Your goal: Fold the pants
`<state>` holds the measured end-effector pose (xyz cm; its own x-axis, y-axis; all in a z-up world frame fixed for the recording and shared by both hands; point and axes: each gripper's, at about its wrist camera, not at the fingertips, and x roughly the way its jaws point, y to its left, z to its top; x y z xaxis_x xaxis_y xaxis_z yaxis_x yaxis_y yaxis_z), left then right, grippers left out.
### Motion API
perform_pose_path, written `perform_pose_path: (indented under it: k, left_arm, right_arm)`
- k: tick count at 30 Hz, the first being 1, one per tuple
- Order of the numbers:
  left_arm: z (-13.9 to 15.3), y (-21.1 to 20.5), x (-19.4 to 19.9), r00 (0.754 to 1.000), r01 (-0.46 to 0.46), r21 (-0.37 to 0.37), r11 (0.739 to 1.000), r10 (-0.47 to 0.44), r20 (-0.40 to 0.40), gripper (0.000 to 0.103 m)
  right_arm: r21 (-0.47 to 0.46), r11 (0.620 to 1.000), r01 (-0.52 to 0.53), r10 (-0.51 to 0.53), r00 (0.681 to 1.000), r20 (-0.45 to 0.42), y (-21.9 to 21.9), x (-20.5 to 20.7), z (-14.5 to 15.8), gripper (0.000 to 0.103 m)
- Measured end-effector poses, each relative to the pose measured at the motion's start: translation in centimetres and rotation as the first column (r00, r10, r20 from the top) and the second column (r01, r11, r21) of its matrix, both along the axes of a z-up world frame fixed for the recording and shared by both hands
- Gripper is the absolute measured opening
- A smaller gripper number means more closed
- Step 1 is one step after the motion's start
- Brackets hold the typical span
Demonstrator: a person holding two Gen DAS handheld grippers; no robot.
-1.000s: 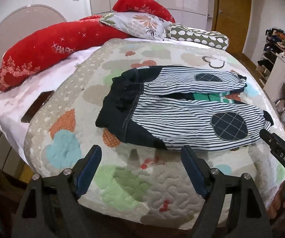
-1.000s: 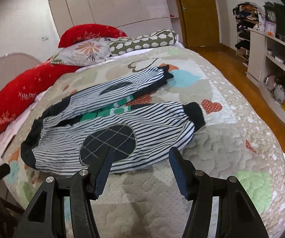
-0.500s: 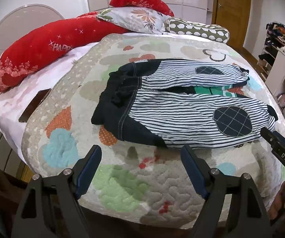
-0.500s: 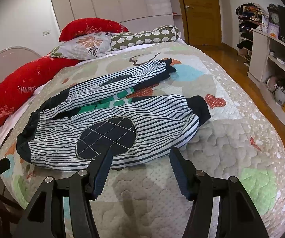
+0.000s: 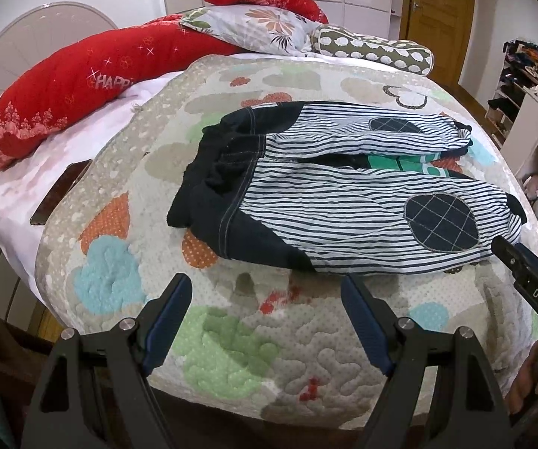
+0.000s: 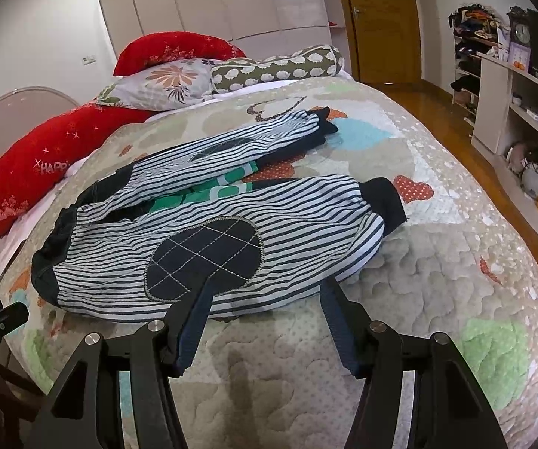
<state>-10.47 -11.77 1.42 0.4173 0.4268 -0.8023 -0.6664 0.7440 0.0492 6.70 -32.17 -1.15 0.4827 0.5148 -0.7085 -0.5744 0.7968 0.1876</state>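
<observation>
1. Left gripper spread wide, empty, hovering over quilt short of pants.
2. Right gripper spread wide, holding nothing; left fingertip overlapping near leg hem line in view, contact unclear.
3. Striped pants flat and unfolded at 12 o'clock of both tools, waistband toward 11 in left view, cuffs toward 1 in right view.
4. Probably approach step, pre-grasp. Next likely: pinch near leg at waist and cuff, fold over far leg.
5. Pillows beyond, 10–12 o'clock.
</observation>
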Motion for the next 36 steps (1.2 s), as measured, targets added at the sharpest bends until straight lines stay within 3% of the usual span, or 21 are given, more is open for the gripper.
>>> perform_pose_path:
  k: [19,36]
  left_arm:
    - [2.9,-1.7,-2.4,0.996,-0.006,0.043,0.999,0.002,0.085,0.081]
    - [2.0,-1.3,-1.9,0.998,0.003,0.013,1.0,-0.004,0.058,0.081]
  right_arm:
    - [0.033,0.999,-0.021,0.018,0.996,0.09,-0.6,-3.7,3.0,0.069]
    - [0.019,0.999,-0.046,0.046,0.998,0.048,0.1,-3.7,1.7,0.07]
